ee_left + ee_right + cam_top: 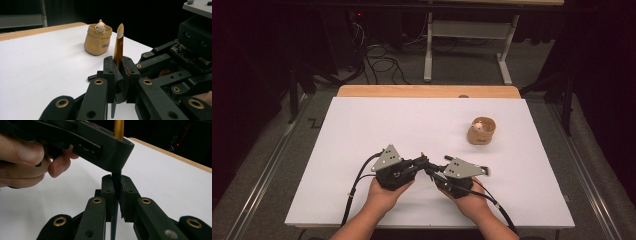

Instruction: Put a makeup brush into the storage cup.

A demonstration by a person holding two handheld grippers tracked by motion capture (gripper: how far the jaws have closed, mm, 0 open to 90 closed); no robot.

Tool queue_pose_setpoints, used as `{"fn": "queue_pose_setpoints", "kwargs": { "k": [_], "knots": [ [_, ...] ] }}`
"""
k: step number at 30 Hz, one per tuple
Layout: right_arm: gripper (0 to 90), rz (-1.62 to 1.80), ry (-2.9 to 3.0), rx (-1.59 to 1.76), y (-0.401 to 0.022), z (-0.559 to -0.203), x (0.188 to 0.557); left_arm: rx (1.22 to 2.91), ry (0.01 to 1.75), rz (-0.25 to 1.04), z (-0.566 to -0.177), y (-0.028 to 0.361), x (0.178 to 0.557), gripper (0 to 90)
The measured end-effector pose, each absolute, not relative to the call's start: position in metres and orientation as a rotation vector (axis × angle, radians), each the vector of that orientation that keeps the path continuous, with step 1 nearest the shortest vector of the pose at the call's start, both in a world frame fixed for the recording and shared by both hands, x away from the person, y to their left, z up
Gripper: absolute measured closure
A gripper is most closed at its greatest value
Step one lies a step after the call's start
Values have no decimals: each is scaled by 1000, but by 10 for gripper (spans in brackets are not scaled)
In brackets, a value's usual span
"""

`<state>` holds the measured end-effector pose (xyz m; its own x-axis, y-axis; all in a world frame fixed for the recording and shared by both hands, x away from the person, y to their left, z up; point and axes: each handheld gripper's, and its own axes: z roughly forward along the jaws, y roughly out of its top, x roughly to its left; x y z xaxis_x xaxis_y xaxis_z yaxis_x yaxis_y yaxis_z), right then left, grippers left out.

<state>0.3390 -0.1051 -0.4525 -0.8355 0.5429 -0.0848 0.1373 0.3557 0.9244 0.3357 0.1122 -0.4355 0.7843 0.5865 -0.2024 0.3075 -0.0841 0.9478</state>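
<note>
In the lower middle of the high view, the left tongs (424, 161) and the right tongs (432, 172) meet tip to tip over the white bench (362, 130), each held in one hand. Between them is a thin brush (118, 48). In the left gripper view, near the centre of the frame, the left tongs (119, 75) are clamped on its golden ferrule, and the pale tip stands upward above the jaws. In the right gripper view the right tongs (117, 195) are clamped on the dark handle of the brush (116, 202), directly under the left tongs (107, 152), which fill the upper left of that frame. A small tan pot (481, 131) with a little pale figure (100, 26) in it stands in the right part of the high view, well apart from both hands.
</note>
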Motion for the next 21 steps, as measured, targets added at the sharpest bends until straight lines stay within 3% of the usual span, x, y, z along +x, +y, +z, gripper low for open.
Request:
{"fn": "queue_pose_setpoints", "kwargs": {
  "k": [12, 21],
  "knots": [
    [846, 1493, 2211, 648, -115, -449, 342, 1670, 729, 324, -423, 130, 335, 551],
    [846, 1507, 2176, 679, -127, -445, 345, 1720, 793, 421, -429, 159, 334, 402]
  ]
}}
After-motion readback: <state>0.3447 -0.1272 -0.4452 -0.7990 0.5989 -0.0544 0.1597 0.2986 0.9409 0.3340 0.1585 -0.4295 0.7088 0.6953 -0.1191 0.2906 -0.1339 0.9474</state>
